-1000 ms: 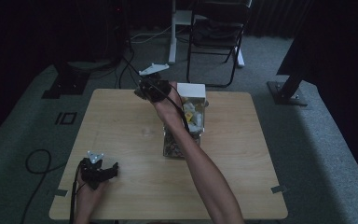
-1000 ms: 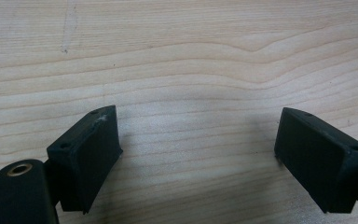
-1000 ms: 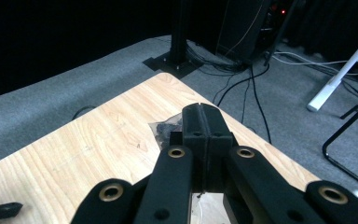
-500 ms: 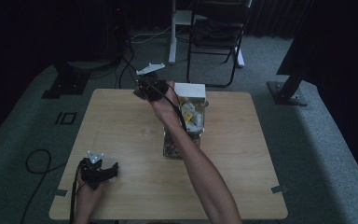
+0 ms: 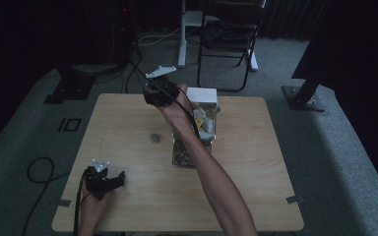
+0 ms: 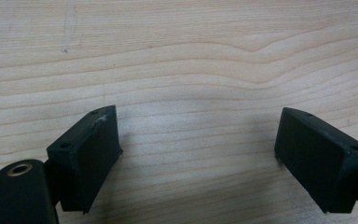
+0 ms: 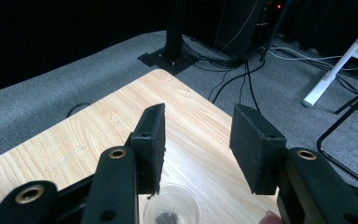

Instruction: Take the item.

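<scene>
Clear cup perhaps holding dark bits, both tools spread, empty.

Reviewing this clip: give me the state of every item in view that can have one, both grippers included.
Left gripper: open, empty, low over the table.
Right gripper: open, empty, raised above the table's far side.
Small clear cup: upright, something small and dark inside.
Clear container: upright, open-topped, holding mixed small items.
White box: closed, behind the container.
</scene>
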Motion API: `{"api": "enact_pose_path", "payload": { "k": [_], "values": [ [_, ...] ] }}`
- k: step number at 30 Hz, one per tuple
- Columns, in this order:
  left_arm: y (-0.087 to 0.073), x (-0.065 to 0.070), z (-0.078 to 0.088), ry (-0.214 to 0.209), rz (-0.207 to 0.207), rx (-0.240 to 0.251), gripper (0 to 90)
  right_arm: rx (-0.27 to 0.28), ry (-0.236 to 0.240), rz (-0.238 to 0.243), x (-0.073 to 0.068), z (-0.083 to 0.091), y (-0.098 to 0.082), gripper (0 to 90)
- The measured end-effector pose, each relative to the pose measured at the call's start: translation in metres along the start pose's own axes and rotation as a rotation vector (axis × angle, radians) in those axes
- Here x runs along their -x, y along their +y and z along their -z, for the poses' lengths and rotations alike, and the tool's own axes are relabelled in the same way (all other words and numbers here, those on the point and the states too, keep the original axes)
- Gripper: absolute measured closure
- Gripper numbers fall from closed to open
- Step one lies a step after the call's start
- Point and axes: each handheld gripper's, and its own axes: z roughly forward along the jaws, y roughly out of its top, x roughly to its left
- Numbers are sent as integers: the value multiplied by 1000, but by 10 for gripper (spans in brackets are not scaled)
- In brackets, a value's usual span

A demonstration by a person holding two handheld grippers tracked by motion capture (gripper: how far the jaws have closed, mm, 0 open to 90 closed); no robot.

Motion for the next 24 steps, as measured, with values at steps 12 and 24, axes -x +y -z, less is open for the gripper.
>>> {"api": "enact_pose_path", "payload": {
  "k": [12,24],
  "values": [
    [0,0,0,0,0,0,147,18,34,-32,4,14,-13,511],
    [0,0,0,0,-1,0,147,34,79,-28,-5,27,-32,504]
  ]
}}
